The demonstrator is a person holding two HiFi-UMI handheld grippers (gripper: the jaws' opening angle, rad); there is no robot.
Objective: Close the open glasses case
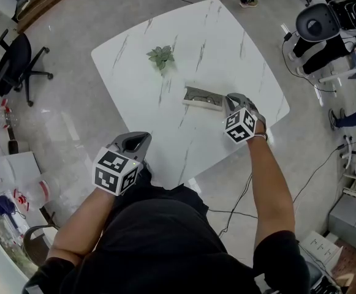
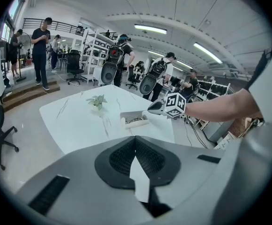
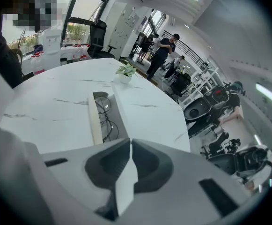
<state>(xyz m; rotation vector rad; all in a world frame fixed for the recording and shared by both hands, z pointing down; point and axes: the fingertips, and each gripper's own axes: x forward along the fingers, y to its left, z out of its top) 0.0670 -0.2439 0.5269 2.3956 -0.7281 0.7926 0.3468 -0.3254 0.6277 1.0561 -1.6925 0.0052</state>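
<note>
An open white glasses case (image 1: 202, 97) lies on the white marble table (image 1: 227, 48), with a pair of glasses (image 3: 108, 121) inside it. In the right gripper view the case (image 3: 103, 116) is just ahead of the jaws and slightly left. My right gripper (image 1: 228, 100) is shut and empty, its tips right beside the case's right end. My left gripper (image 1: 144, 138) is also shut and empty, hovering at the table's near edge well away from the case. From the left gripper view the case (image 2: 135, 120) and the right gripper (image 2: 152, 108) appear together mid-table.
A small potted plant (image 1: 161, 56) stands on the table beyond the case. Around the table are a black office chair (image 1: 18, 66) at the left, another chair (image 1: 318, 21) at the right, floor cables (image 1: 239, 207) and several people (image 2: 41, 50) in the background.
</note>
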